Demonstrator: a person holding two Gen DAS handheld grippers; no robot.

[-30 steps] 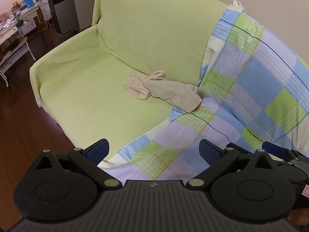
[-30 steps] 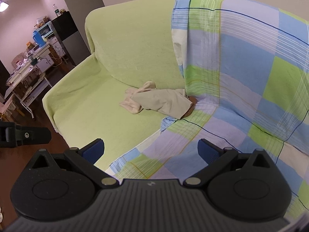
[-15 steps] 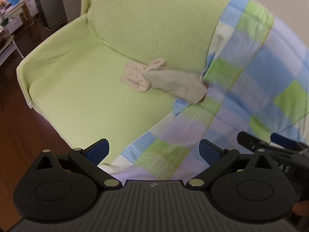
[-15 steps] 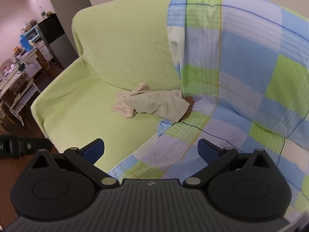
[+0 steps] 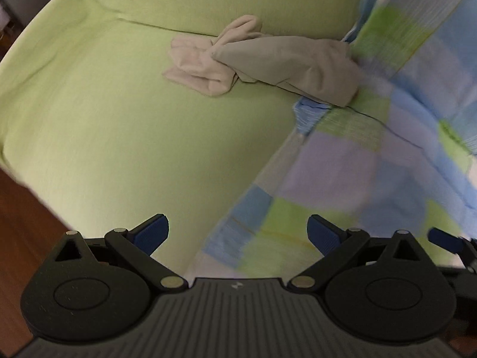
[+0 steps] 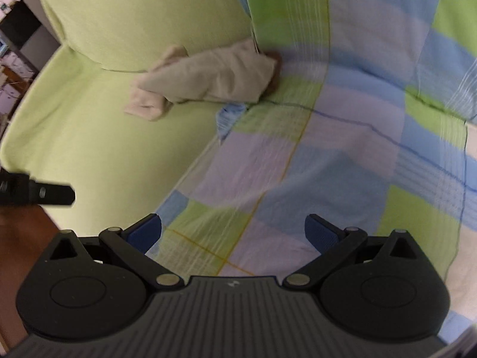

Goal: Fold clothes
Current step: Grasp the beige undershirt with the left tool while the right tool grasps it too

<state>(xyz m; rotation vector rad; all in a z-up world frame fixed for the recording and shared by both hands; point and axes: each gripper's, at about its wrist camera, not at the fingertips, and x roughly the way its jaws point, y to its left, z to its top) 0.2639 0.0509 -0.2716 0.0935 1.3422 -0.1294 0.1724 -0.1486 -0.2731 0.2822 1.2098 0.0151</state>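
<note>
Both the left tool point(image 5: 238, 234) and the right tool point(image 6: 233, 232) are spread wide, holding nothing, above the sofa point(image 5: 98, 125). The beige garment point(image 5: 268, 62) lies crumpled beside the checked sheet point(image 6: 342, 149).

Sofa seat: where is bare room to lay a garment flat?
Free: the green seat left of the beige clothes and the checked sheet, out to the front edge. Crowded: at the backrest, where the clothes meet the sheet.
</note>
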